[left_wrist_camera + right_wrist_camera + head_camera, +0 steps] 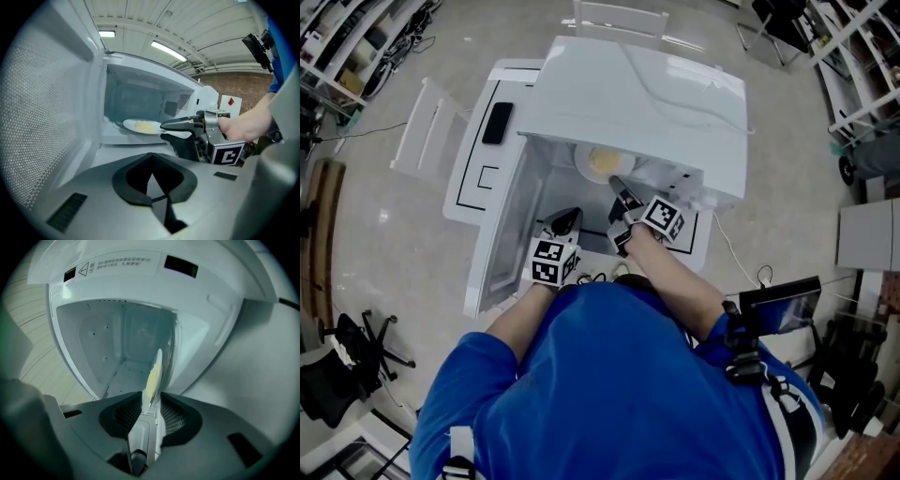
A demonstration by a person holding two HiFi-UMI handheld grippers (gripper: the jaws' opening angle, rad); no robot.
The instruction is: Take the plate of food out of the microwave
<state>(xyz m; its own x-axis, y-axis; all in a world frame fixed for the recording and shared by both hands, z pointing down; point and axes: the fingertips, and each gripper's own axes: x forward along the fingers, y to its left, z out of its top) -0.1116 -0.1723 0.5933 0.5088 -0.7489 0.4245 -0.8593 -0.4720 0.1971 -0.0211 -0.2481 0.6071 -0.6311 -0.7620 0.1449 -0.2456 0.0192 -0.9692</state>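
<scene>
The white microwave stands open, its door swung out to the left. Inside lies a white plate of yellow food. My right gripper reaches into the cavity, one jaw over and one jaw under the plate's near rim, shut on it. The left gripper view shows the same grip at the right gripper, with the plate low on the cavity floor. My left gripper hovers just outside the opening near the door. Its jaws meet with nothing between them.
The microwave sits on a white table with a black flat device on its left part. White chairs stand at the left and behind. The perforated door panel is close on my left.
</scene>
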